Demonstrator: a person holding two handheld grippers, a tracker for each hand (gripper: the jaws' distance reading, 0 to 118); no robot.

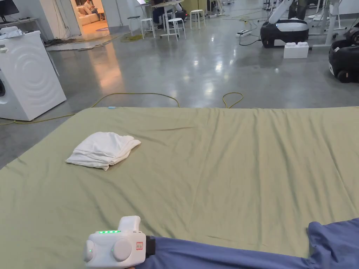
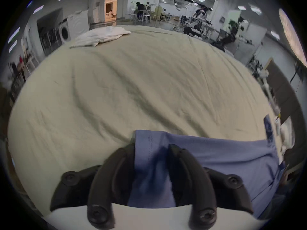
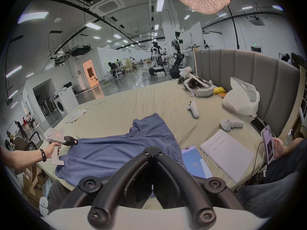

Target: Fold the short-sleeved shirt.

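the blue short-sleeved shirt (image 3: 116,150), soft matte knit with a stitched hem, lies spread and rumpled at the near edge of the bed (image 1: 217,157), on its creased olive-green sheet. the left gripper (image 2: 151,150) has its 2 curved black fingers (image 2: 181,164) either side of a bunched fold of the shirt's edge, the cloth running between them; whether they press it i cannot tell. in the right gripper view the right gripper (image 3: 152,148) has its fingers closed tip to tip, with nothing visibly between them, above the shirt. a folded white garment (image 1: 103,150) lies well apart on the far left of the bed. a smartphone (image 3: 196,161) and a paper notebook (image 3: 227,152) lie right of the shirt.
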